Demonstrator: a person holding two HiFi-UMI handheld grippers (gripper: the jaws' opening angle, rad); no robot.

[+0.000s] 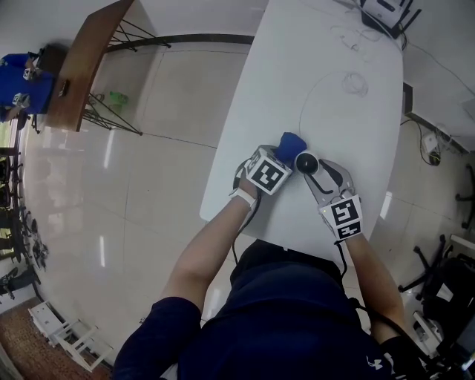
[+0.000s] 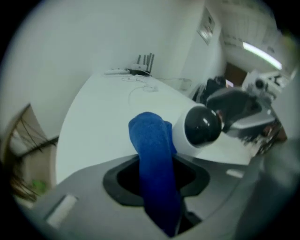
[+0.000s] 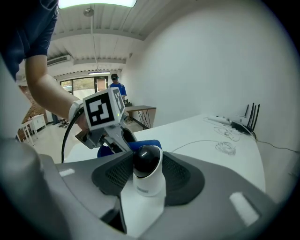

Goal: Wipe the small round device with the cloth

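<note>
Head view, looking steeply down on a white table. The left gripper and right gripper meet near the table's near edge.

Small round device: a white body topped by a glossy black dome. In the right gripper view it stands upright between the jaws of the right gripper, whose two dark pads are half closed and press on the white body from either side.

Cloth: blue, folded into a thick strip. In the left gripper view the jaws of the left gripper are clamped about halfway on the strip, which runs out from between them. Its free rounded end lies against the left side of the device, below the dome.

From the right gripper view the cloth shows behind the device.

A thin white cable curves across the table, and a router with upright antennas sits at the far end.
</note>
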